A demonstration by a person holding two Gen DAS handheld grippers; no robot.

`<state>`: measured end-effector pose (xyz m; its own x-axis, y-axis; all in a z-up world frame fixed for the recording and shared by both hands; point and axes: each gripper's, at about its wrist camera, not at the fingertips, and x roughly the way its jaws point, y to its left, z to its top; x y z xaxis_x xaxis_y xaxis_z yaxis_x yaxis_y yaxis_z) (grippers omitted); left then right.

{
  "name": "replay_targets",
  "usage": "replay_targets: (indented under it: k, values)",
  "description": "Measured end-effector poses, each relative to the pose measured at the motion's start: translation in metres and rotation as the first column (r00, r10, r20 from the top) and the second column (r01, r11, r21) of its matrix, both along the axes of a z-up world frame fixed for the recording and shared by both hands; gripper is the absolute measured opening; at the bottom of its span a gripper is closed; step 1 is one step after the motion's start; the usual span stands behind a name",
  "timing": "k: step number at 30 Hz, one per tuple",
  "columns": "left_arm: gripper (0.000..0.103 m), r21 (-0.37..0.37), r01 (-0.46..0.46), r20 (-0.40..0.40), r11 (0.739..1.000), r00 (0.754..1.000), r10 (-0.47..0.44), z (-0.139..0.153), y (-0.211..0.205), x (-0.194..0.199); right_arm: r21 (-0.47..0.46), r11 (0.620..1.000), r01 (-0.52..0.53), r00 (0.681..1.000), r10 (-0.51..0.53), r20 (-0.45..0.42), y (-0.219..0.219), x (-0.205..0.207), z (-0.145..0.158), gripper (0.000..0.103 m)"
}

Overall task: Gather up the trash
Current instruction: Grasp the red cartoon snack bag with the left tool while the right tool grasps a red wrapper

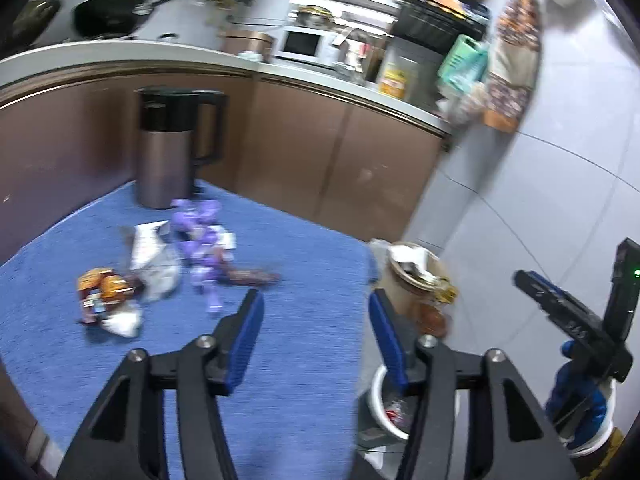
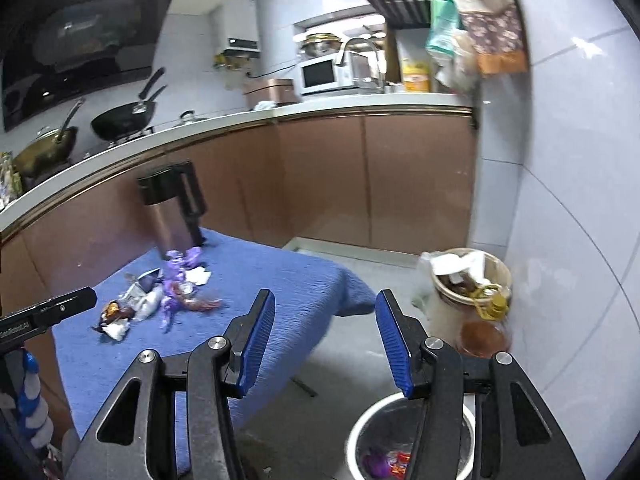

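Both empty: left gripper (image 1: 316, 312) and right gripper (image 2: 326, 312) parted, nothing between the pads. Wrappers (image 1: 160, 268) heaped on the blue cloth (image 1: 280, 360), ahead and to the left of both (left hand probably nearer). White bin (image 2: 360, 436) low right, already holding scraps.

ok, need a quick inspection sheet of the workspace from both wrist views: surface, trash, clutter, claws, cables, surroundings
Surface: blue cloth over a table, creased, one corner hanging over the floor.
Job's things: wrapper pile loose on the cloth, purple, orange and silver; white bin on the floor below, some wrappers already in it.
Clutter: brown kettle upright behind the pile; full tan bin by the wall with an oil bottle beside it.
Claws: left claw open, empty; right claw open, empty.
Cables: nothing seen.
Surroundings: kitchen counter, black pan, microwave, tiled wall.
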<state>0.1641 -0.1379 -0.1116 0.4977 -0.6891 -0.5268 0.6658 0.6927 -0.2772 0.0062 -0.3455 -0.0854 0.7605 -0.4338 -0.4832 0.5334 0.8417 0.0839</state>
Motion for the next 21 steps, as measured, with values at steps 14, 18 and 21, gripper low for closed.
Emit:
replay_targets:
  k: [14,18,21]
  values:
    - [0.063,0.262,-0.198,0.018,0.944,0.980,0.200,-0.081,0.066,0.104,0.052,0.983,-0.176,0.979,0.180,-0.098,0.018,0.095,-0.034,0.053]
    - [0.063,0.350,-0.192,0.022,0.917,0.980,0.196,-0.103,0.052,0.130,0.096,0.963,-0.251,0.956,0.262,-0.133,0.027,0.134,-0.054,0.054]
    - [0.063,0.400,-0.199,0.038,0.894,0.979,0.201,-0.115,0.043,0.146,0.130,0.942,-0.309,0.932,0.327,-0.156,0.034,0.165,-0.068,0.054]
